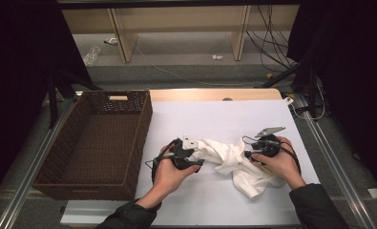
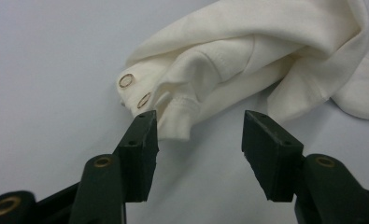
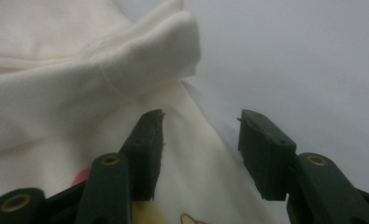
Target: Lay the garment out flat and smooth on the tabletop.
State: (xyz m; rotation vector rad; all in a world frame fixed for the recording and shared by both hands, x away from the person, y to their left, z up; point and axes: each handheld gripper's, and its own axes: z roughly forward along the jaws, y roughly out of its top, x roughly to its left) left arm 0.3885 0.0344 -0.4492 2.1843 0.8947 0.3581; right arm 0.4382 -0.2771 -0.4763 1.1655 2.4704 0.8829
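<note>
1. A crumpled cream garment lies on the white-covered desk, between the left tongs and the right tongs.
2. A brown wicker basket stands beyond the left tongs, away from the garment; nothing lies between either tongs and the cloth.
3. The left gripper view shows jaws wide apart, holding nothing, with a hem bearing two metal snaps just ahead.
4. The right gripper view shows jaws wide over the cloth, with a coloured print near them.
</note>
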